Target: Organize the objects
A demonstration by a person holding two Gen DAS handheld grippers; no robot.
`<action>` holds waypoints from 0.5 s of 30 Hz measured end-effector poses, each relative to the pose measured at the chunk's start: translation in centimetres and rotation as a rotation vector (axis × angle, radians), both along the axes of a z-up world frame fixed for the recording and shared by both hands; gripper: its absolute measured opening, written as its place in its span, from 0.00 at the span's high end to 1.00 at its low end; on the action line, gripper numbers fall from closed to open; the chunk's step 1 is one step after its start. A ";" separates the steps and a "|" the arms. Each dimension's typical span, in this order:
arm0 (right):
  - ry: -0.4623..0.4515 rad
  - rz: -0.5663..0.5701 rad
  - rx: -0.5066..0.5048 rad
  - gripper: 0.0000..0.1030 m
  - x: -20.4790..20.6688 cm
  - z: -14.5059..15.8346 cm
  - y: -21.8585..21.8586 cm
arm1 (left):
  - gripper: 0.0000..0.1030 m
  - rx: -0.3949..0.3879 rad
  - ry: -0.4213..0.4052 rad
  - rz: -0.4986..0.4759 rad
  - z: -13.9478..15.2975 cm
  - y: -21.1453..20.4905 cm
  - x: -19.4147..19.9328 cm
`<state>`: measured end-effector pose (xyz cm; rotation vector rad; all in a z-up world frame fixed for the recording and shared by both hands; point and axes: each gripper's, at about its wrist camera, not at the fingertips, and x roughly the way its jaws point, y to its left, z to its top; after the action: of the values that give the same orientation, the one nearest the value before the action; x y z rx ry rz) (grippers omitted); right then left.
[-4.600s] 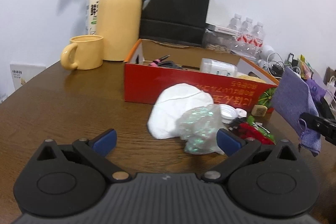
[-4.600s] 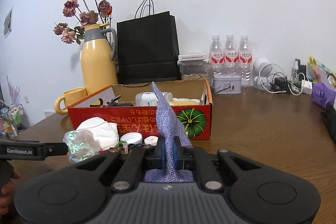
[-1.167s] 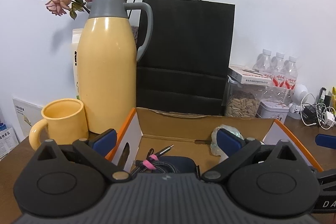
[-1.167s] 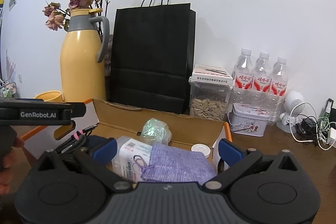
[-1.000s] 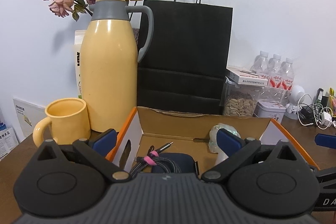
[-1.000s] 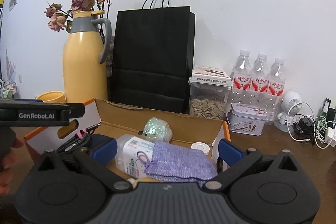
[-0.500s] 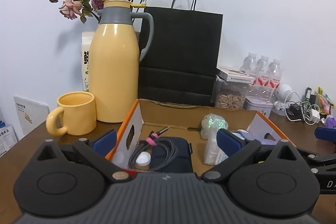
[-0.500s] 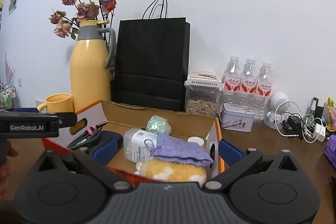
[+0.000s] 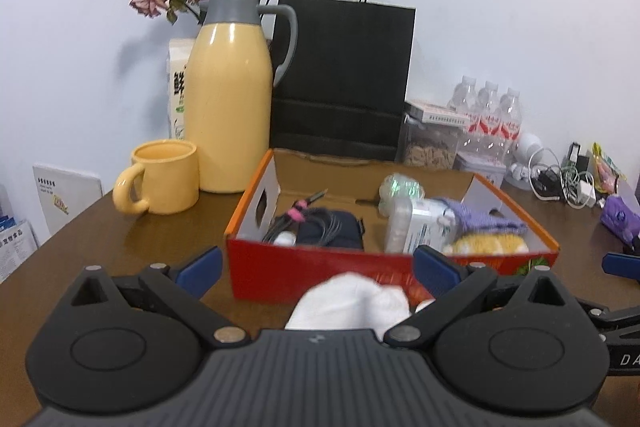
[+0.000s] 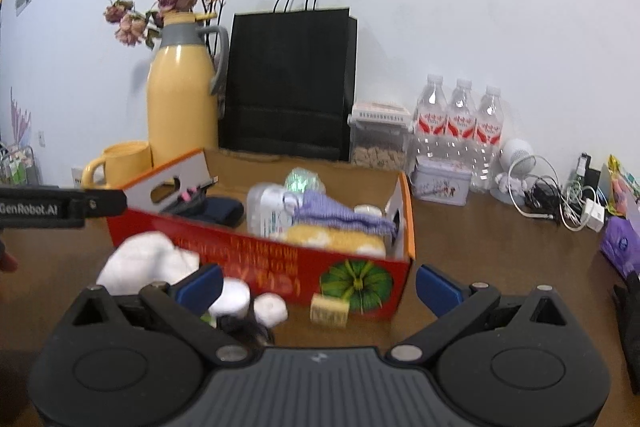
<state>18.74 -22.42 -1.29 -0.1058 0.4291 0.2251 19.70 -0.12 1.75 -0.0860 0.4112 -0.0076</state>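
Fingers (image 9: 200,264) of the left gripper (image 9: 318,269) and right gripper (image 10: 318,283) stand wide apart, empty, before the red cardboard box (image 10: 280,259) holding the folded purple knit cloth (image 10: 340,213); only the right wrist view shows white bottle caps (image 10: 256,301) on the brown wooden desk (image 10: 500,239).

A red cardboard box (image 10: 256,259) with orange rims and a green pumpkin print stands open on the table, holding a purple knitted cloth (image 10: 340,213) draped over a yellow plush item (image 10: 336,237), a clear plastic pack (image 10: 268,209), an iridescent wrapper (image 10: 302,181), a dark pouch (image 9: 328,233) and a coiled cable (image 9: 298,221). Just in front of the box lie a crumpled white cloth (image 10: 146,261), 2 white caps (image 10: 252,301) and a small wooden block (image 10: 330,311).
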 end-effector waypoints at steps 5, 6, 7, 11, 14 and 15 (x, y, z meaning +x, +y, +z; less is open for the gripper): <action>0.057 0.003 -0.023 0.00 -1.4 -1.6 -0.3 | 0.00 0.002 0.042 0.000 -1.2 0.6 -1.2; 0.070 0.006 -0.030 0.00 -1.6 -1.9 -0.3 | 0.00 0.002 0.052 0.003 -1.5 0.7 -1.4; 0.081 0.008 -0.036 0.00 -1.9 -2.3 -0.4 | 0.00 0.001 0.063 0.004 -1.7 0.7 -1.6; 0.133 0.011 -0.057 0.00 -2.6 -3.6 -0.4 | 0.00 0.005 0.091 0.007 -2.7 1.0 -2.2; 0.160 0.008 -0.071 0.00 -2.8 -4.3 -0.3 | 0.00 0.004 0.113 0.009 -3.5 1.1 -2.4; 0.167 0.008 -0.074 0.00 -2.8 -4.5 -0.2 | 0.00 0.004 0.120 0.010 -3.7 1.0 -2.4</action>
<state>15.92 -22.62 -5.81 -0.1623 0.6035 0.2263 17.26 0.91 -1.92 -0.0848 0.5309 0.0083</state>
